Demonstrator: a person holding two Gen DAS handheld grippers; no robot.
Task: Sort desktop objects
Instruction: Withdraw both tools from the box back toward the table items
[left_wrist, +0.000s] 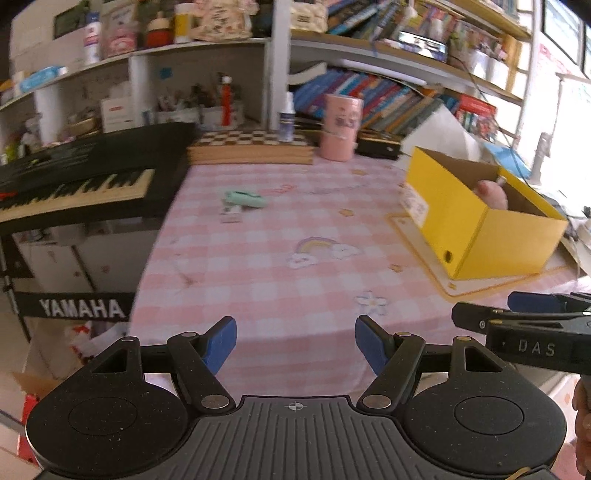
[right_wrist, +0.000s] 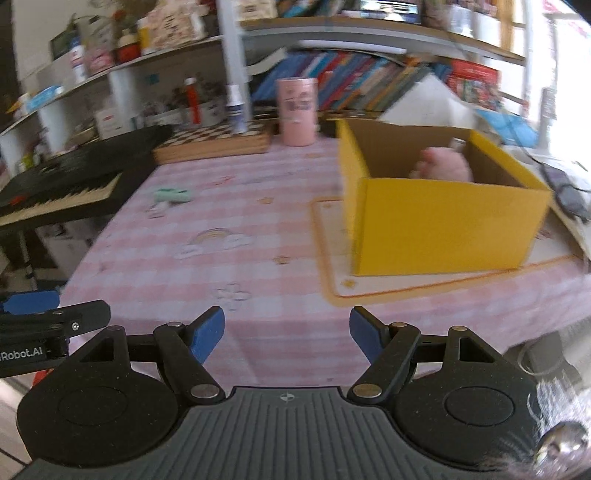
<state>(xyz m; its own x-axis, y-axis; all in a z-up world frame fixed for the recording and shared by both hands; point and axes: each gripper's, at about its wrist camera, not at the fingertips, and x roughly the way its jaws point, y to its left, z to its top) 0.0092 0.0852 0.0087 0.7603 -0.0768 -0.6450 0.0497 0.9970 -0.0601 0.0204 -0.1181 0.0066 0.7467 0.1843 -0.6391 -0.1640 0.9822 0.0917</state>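
Observation:
A yellow cardboard box (left_wrist: 480, 221) (right_wrist: 443, 225) stands open on a cream mat at the table's right, with a pink fluffy thing (right_wrist: 443, 164) (left_wrist: 491, 192) inside. A mint-green object (left_wrist: 243, 199) (right_wrist: 173, 195) lies on the pink checked cloth at the far left, a small card beside it. My left gripper (left_wrist: 295, 341) hovers open over the table's near edge, nothing between its blue pads. My right gripper (right_wrist: 286, 332) is likewise open and empty, just to the right of the left one; its fingers (left_wrist: 480, 321) show at the right edge of the left wrist view.
A black Yamaha keyboard (left_wrist: 81, 184) borders the table's left side. At the back stand a chessboard box (left_wrist: 251, 146), a pink cup (left_wrist: 340, 127) and a spray bottle (left_wrist: 287, 120), under crowded bookshelves. Cables and glasses (right_wrist: 565, 192) lie right of the box.

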